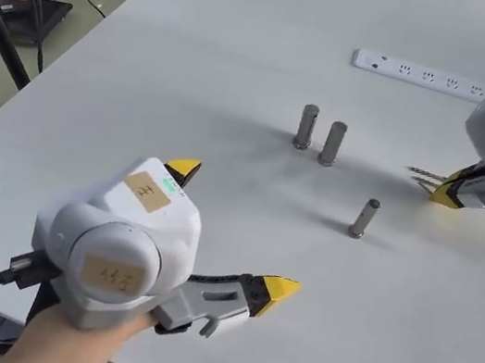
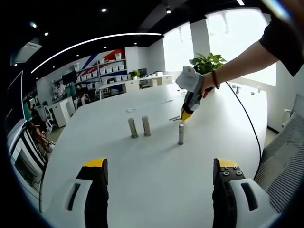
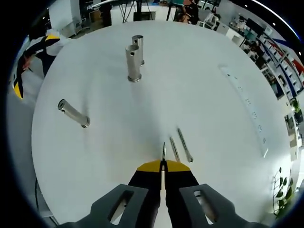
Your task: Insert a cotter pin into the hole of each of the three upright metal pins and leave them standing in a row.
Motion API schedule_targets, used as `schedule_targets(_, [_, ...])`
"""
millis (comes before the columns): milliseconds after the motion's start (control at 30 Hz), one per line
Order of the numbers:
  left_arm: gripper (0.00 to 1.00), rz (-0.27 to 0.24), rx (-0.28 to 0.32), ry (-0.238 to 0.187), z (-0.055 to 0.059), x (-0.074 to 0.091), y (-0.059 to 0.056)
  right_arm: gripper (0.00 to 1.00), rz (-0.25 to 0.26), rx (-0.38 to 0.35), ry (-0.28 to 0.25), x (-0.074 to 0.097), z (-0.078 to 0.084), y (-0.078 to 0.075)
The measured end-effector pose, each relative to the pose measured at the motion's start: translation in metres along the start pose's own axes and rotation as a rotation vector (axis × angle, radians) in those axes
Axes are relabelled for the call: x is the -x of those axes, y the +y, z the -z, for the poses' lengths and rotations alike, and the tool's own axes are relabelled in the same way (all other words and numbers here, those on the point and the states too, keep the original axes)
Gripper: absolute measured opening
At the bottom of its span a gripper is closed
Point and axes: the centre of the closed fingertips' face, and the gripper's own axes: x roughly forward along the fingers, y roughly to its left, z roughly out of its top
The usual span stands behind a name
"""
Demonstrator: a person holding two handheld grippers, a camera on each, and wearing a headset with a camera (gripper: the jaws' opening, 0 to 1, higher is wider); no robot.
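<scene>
The jaws of the right gripper (image 3: 163, 164) are closed on a thin cotter pin (image 3: 163, 149). It is pinched between the yellow tips and sticks out straight ahead, low over the table (image 3: 118, 142). Two loose cotter pins (image 3: 183, 145) are seen lying flat on the table just beside the held one, side by side and nearly parallel to it. In the head view this gripper (image 1: 447, 194) is held at the right side of the table, its tips down close to the surface.

The jaws of the left gripper (image 2: 160, 164) are spread wide, with nothing between them. In the head view it (image 1: 232, 228) is held over the table's near edge.

Out from the right jaws, a first metal pin (image 1: 306, 127) and a second metal pin (image 1: 332, 144) are stood upright close together but apart, toward the middle of the table. A third metal pin (image 1: 365, 218) is stood upright well apart from them, nearer the near edge and closer to the right gripper (whether anything sits in their holes is too small to tell).

Beyond them a white power strip (image 1: 426, 76) is laid flat toward the far side of the table.
</scene>
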Motion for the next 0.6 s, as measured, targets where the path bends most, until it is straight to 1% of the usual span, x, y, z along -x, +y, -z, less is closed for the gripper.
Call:
schedule_targets(100, [0.9,0.003,0.009,0.003,0.001,0.0,0.0,0.0,0.003,-0.002,-0.027,0.009,-0.006,0.005])
schedule_targets(200, [0.88,0.004,0.017,0.006,0.001,0.001,0.001,0.0,0.012,0.024,-0.048,0.018,-0.012,0.011])
schedule_targets(233, [0.88,0.006,0.019,0.005,-0.001,0.001,0.001,0.0,0.015,0.034,-0.065,0.02,-0.017,0.007])
schedule_targets(267, [0.88,0.006,0.021,0.002,-0.002,0.001,0.001,0.0,0.016,0.038,-0.074,0.022,-0.019,0.008])
schedule_targets(400, [0.83,0.021,0.029,0.003,-0.006,0.0,0.001,0.0,0.025,0.064,-0.109,0.036,-0.024,0.021])
schedule_targets(500, [0.79,0.036,0.045,-0.005,-0.011,-0.003,0.0,0.0,0.035,0.087,-0.138,0.047,-0.027,0.032])
schedule_targets(567, [0.75,0.048,0.058,-0.013,-0.016,-0.005,0.0,0.0,0.045,0.1,-0.161,0.055,-0.03,0.04])
schedule_targets(600, [0.74,0.052,0.062,-0.016,-0.018,-0.005,-0.001,0.0,0.05,0.108,-0.184,0.06,-0.033,0.045])
